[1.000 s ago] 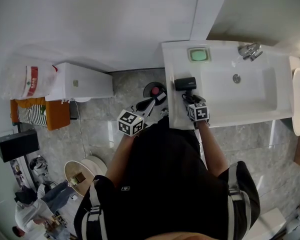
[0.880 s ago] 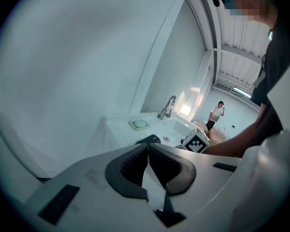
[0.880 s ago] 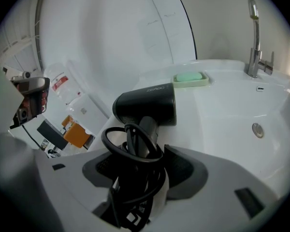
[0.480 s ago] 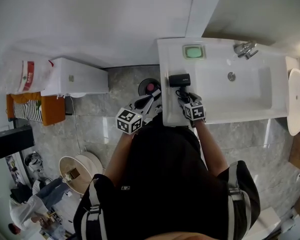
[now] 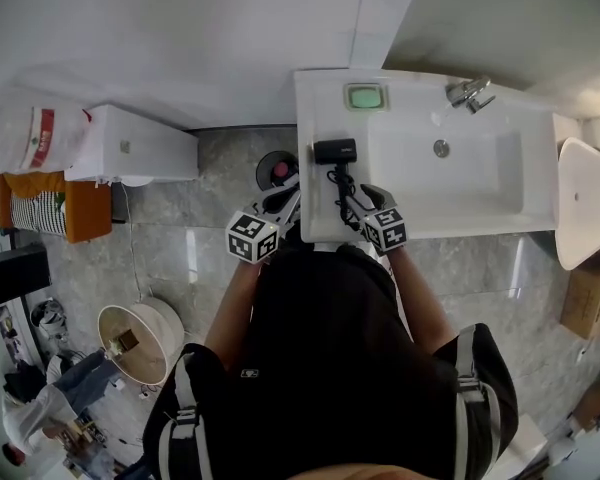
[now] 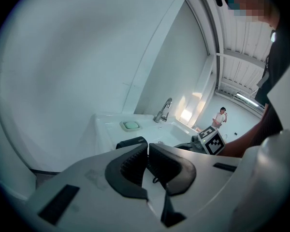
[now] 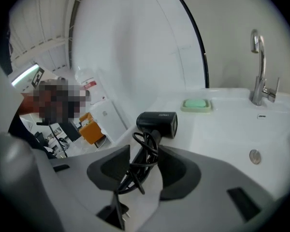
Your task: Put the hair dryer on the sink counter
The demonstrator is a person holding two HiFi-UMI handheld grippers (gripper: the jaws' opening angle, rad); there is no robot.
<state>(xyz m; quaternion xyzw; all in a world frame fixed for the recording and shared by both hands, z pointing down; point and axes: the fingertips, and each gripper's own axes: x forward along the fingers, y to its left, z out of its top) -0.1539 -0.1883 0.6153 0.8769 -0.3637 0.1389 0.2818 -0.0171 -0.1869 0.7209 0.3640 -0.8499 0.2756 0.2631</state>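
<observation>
The black hair dryer (image 5: 335, 151) lies on the left rim of the white sink counter (image 5: 315, 98), its nozzle end toward the wall. Its black cord (image 5: 342, 193) trails back along the counter. My right gripper (image 5: 360, 204) sits just behind the dryer. In the right gripper view the dryer (image 7: 158, 123) lies ahead, and its handle and bunched cord (image 7: 137, 170) pass between the jaws of my right gripper (image 7: 145, 161). Those jaws are closing, their pads still apart from it. My left gripper (image 5: 292, 186) hangs left of the counter edge; its jaws (image 6: 147, 151) are together on nothing.
A green soap in a dish (image 5: 365, 96) sits at the counter's back, the faucet (image 5: 467, 92) behind the basin (image 5: 450, 168). A round red-topped object (image 5: 278, 171) lies on the floor below my left gripper. A white cabinet (image 5: 130, 148) and orange stool (image 5: 45, 208) stand to the left.
My right gripper has drawn back from the dryer toward the person, leaving the dryer lying on the counter with its cord stretched out. The left gripper stays beside the counter.
</observation>
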